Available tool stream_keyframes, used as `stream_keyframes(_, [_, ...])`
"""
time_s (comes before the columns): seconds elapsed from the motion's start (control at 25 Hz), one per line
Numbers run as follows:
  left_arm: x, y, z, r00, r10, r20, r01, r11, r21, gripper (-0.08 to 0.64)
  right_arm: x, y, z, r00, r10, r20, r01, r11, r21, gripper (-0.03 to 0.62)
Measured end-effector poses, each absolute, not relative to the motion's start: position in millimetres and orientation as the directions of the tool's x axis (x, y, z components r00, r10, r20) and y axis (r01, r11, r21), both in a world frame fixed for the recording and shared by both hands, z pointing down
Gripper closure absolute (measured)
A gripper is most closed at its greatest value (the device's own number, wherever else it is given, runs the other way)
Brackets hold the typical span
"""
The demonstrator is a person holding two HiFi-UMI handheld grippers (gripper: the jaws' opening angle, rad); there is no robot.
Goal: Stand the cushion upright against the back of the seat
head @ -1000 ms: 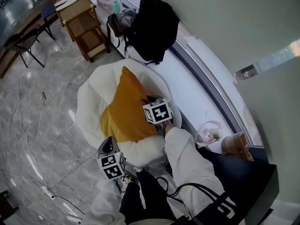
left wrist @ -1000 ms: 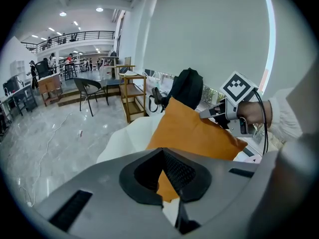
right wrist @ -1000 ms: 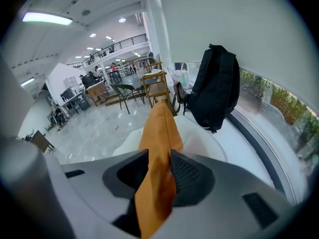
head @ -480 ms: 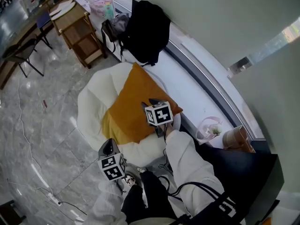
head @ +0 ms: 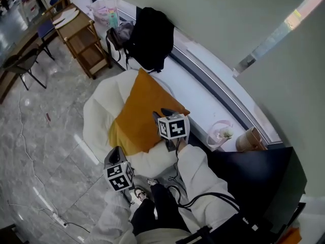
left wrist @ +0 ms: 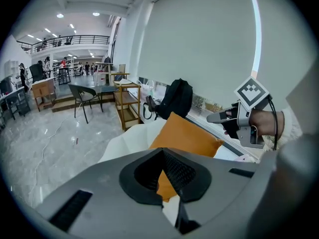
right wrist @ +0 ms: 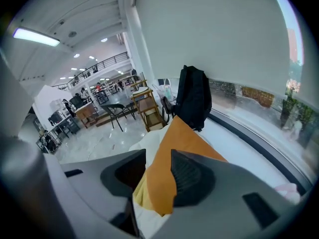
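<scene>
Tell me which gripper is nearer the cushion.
Right. The right gripper hangs over a corner of the cushion, jaws just opened, nothing between them; the left gripper sits off the seat, by its front edge.

The cushion (head: 139,111) was a square, mustard-orange pillow with a paler yellow patch along its lower near edge. It stood tilted rather than flat, propped on edge and leaning back against the back of the seat (head: 101,117), one corner pointing up at the rim of that back and another jutting out past the seat's side. Its lower corner sat down in the seat's hollow. The seat was a round, white, thickly padded tub with puffy segments; its front and one side showed bare, while the cushion covered the other side.
</scene>
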State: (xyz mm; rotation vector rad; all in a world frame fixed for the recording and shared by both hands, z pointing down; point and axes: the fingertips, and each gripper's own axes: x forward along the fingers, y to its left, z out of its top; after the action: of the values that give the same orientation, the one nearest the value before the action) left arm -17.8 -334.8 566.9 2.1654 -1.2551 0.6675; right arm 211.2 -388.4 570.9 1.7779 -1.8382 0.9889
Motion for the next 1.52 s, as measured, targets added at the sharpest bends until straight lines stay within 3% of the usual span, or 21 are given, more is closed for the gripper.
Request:
stream_keyframes(0.36, [-41,-305,516,0.499,-0.628,0.598,-0.859,-0.448,0.246,0.563,192,-310,513,-0.025,-0.754,0.656,-0.970,-0.141,-0.199,0.387])
stream_keyframes(0.8, [-45,-264,458,0.593,-0.621,0.513,-0.797,-0.543,0.264,0.563,176,-211,453,0.121,-0.822,0.556,-0.840,-0.383,-0.384,0.435])
stream_keyframes(0.96, [-50,-251,443,0.620,-0.613,0.489,-0.775,-0.573,0.266,0.563,163,-189,443,0.171,-0.817,0.550,-0.866,-0.391,-0.312,0.506])
stream_keyframes(1.52, [-43,-210,447,0.660,-0.575,0.483,-0.745,-0.586,0.319,0.563,148,-127,439,0.249,-0.798,0.550,-0.889,-0.413,-0.197,0.518])
